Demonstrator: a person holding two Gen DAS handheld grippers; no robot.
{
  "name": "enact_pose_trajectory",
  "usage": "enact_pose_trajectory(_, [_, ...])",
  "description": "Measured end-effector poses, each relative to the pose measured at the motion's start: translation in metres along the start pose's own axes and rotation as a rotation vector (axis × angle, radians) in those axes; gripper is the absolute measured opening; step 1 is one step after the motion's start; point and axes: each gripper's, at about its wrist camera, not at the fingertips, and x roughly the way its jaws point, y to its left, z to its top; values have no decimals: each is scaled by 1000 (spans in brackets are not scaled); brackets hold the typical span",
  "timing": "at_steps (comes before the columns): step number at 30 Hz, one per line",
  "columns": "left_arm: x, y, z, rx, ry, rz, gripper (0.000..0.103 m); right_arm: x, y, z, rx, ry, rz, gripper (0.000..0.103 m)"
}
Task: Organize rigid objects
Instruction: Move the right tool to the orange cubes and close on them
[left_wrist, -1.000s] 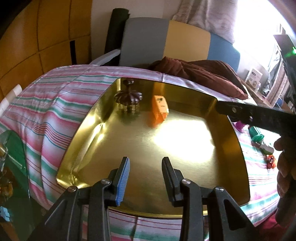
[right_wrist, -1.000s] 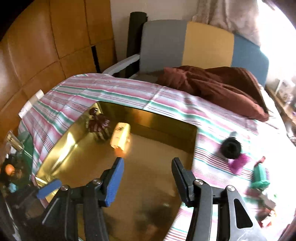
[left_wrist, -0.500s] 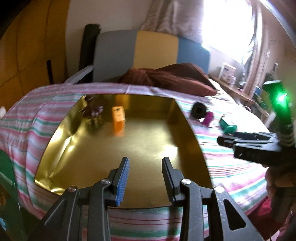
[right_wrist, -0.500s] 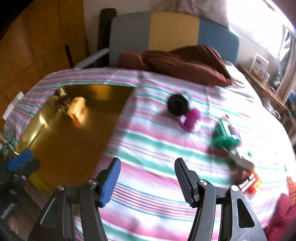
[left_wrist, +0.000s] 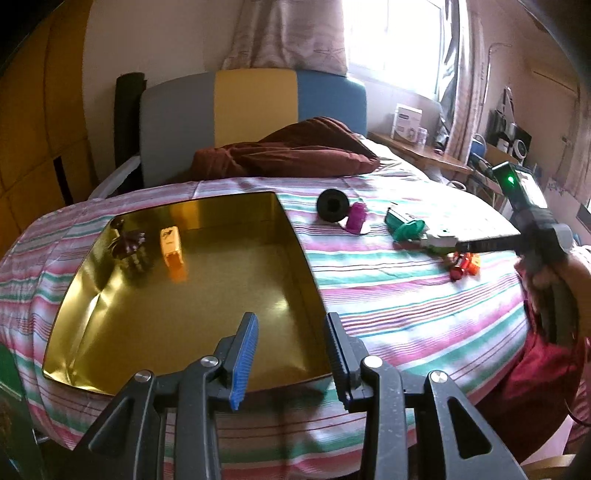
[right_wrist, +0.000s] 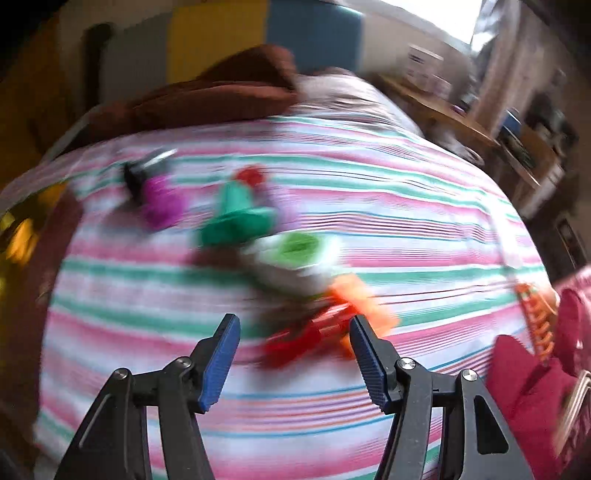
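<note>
both tongs have slid away from the gold tray toward the toys since a second ago, and the right one went much further.

the left tongs (left_wrist: 290, 354) hang over the near edge of the tray (left_wrist: 110, 306). its jaws are opening and nothing is between them. past them the tray floor is bare gold. at the far left of the tray an orange block (left_wrist: 171, 245) stands just beside a dark knob (left_wrist: 129, 243). they sit close but i cannot tell if they touch.

the right tongs (right_wrist: 293, 354) are over the striped cloth (right_wrist: 406, 206), open, with nothing held. that view is blurry. a red toy (right_wrist: 295, 341) lies on the cloth between and just past the two tips, with an orange toy (right_wrist: 360, 295) touching it by the right tip. a bit further is a white and green toy (right_wrist: 295, 254). then comes a teal toy (right_wrist: 236, 214), and further left a purple toy (right_wrist: 162, 201) with a black ring (right_wrist: 131, 177) behind it.

in the left view these toys lie in a row on the cloth to the right of the tray, well apart from the left tongs. the hand (left_wrist: 554, 273) holding the right tongs shows at the right edge. a brown pillow (left_wrist: 288, 155) lies at the far end.
</note>
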Motion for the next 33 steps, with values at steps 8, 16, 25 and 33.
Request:
enact_pose_trajectory(8, [2,-28,0,62,15,-31,37,43,-84,20,165,63,-72,63])
enact_pose_trajectory(16, [14,-60,4,140,47,-76,37,55,-85,18,182,85,83,63])
enact_pose_trajectory(25, [33,-97,29,168,71,-149,37,66,-82,11,195,180,169,58])
enact_pose_trajectory(33, [70,-144,41,234,123,-201,37,61,-70,12,132,177,117,32])
